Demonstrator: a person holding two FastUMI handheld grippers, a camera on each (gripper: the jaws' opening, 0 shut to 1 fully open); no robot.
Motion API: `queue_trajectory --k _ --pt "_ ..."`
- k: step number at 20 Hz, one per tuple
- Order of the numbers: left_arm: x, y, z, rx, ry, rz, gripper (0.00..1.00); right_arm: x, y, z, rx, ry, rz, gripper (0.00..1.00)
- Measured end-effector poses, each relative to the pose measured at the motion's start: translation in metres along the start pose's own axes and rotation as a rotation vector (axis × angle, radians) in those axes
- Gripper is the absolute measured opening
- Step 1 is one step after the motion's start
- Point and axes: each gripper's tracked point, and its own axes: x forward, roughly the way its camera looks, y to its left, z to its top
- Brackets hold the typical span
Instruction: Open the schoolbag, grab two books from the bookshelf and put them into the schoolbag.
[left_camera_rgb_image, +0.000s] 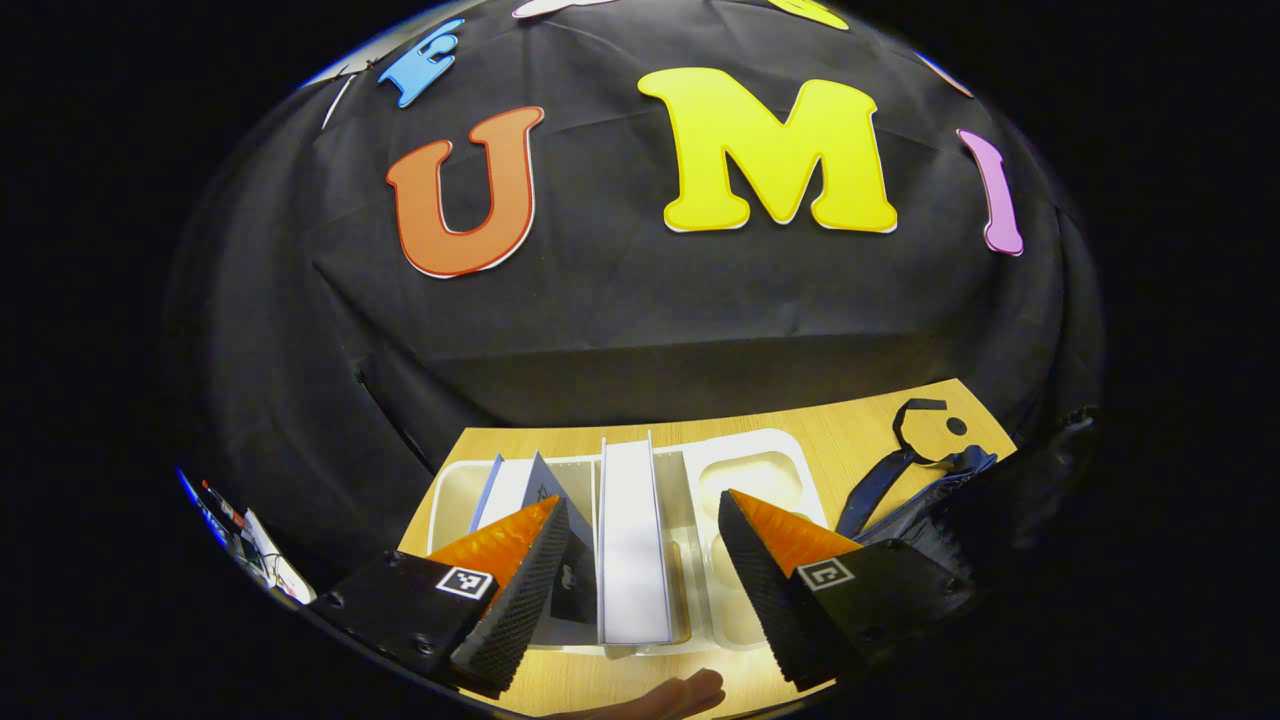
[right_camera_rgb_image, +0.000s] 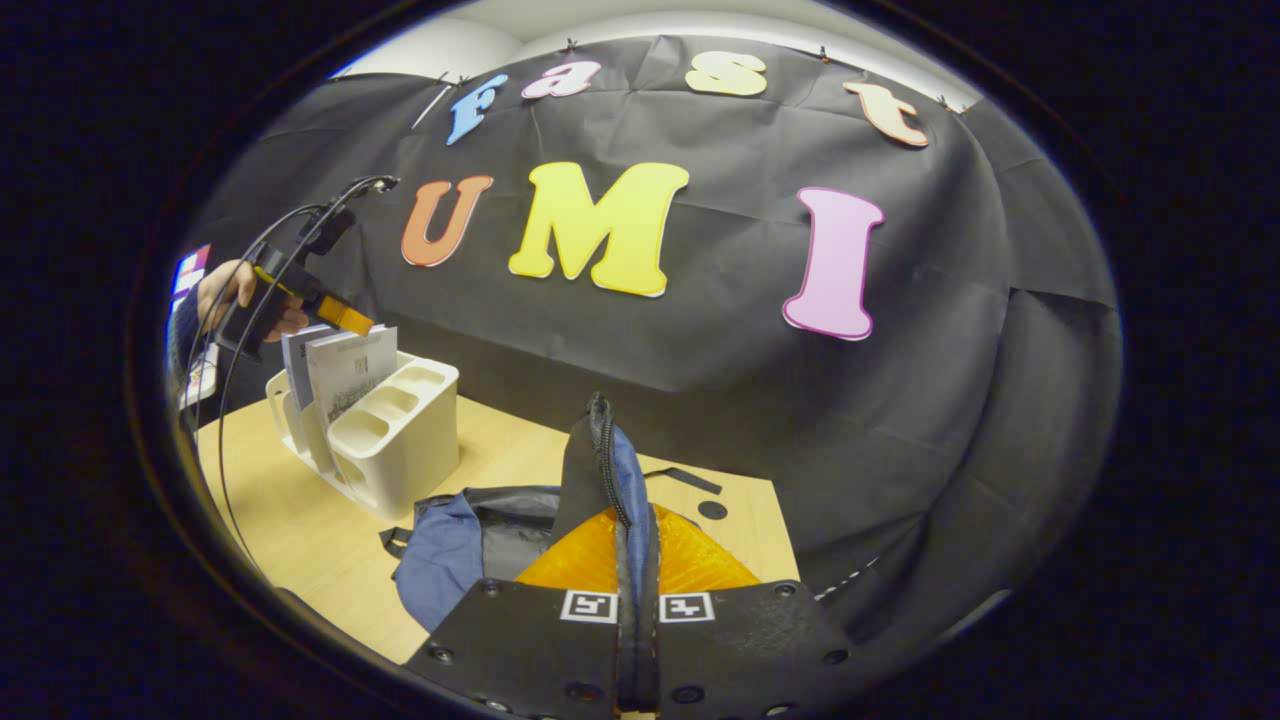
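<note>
Left gripper view: at the bottom edge a fingertip (left_camera_rgb_image: 675, 695) pokes in over the wooden surface (left_camera_rgb_image: 860, 425). Above it the left claw (left_camera_rgb_image: 640, 590) stands wide, its fingers apart on either side of a white book (left_camera_rgb_image: 632, 540) that stands upright in the bookshelf (left_camera_rgb_image: 760, 470), a white plastic rack with several compartments. Neither finger touches the book. Just behind the left finger a second book (left_camera_rgb_image: 540, 485) leans in the next slot. To the right of the rack, on the surface, lies the bag (left_camera_rgb_image: 900, 490), dark blue, with a black strap loop (left_camera_rgb_image: 925, 425) beyond it. The black cloth wall closes the back.

Right gripper view: nearest, the right claw (right_camera_rgb_image: 637, 600) is closed, both fingers pressing on a raised fold of the bag (right_camera_rgb_image: 450, 550) with its zipper (right_camera_rgb_image: 605, 455) running up between them. The rest of the bag lies slumped on the surface (right_camera_rgb_image: 300, 520) to the left. Farther off stands the bookshelf (right_camera_rgb_image: 400, 440) with two books (right_camera_rgb_image: 350, 370) upright in it; the left claw (right_camera_rgb_image: 345, 315), held by a hand (right_camera_rgb_image: 235, 295), hovers at their top edges, with a cable (right_camera_rgb_image: 270, 250) trailing from it.
</note>
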Motion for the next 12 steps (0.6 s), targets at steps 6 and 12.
queue_trajectory --k 6,12 --pt "0.026 -0.004 -0.032 0.023 0.194 -0.016 0.94 -0.003 -0.003 -0.003 0.027 -0.016 0.012 0.00" --pt "0.049 -0.001 -0.048 -0.009 0.390 -0.015 0.84 -0.008 -0.006 -0.011 0.045 -0.036 0.022 0.01"
